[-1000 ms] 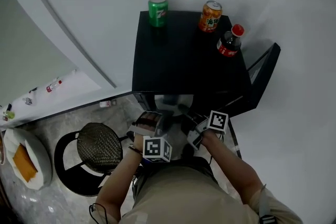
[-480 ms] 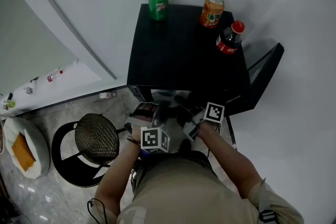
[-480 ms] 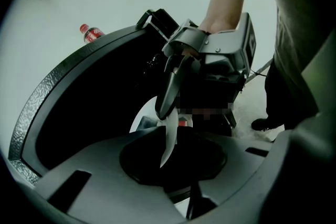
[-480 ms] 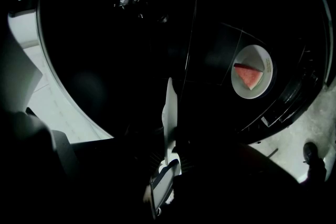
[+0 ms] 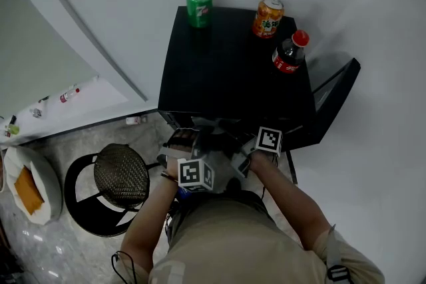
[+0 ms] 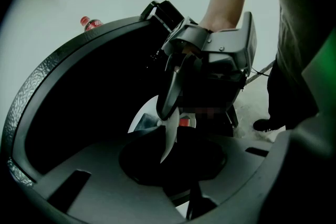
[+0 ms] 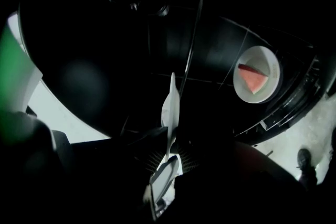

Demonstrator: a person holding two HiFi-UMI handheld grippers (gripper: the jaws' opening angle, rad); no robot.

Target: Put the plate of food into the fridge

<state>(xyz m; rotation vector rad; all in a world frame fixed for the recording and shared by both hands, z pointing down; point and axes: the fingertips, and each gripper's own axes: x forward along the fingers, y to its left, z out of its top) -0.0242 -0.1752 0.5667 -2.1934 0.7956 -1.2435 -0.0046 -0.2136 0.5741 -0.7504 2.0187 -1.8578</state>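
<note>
Lower centre of the head view: the left gripper and the right gripper sit side by side in front of the person's chest.

Left gripper view: its jaws are clamped on the rim of the round white plate of food, seen edge-on at frame centre. The right gripper bites the opposite rim from above.

Right gripper view: its jaws are likewise closed on that plate. The plate's edge points into a dark interior.

The plate is at the open front of the small black fridge, whose door stands open at right.

Inside, at right of the right gripper view, a second white plate with a pink wedge rests on a wire shelf.

On the fridge top, upper centre, stand a green drink can, an orange drink can and a red-capped cola bottle.
</note>
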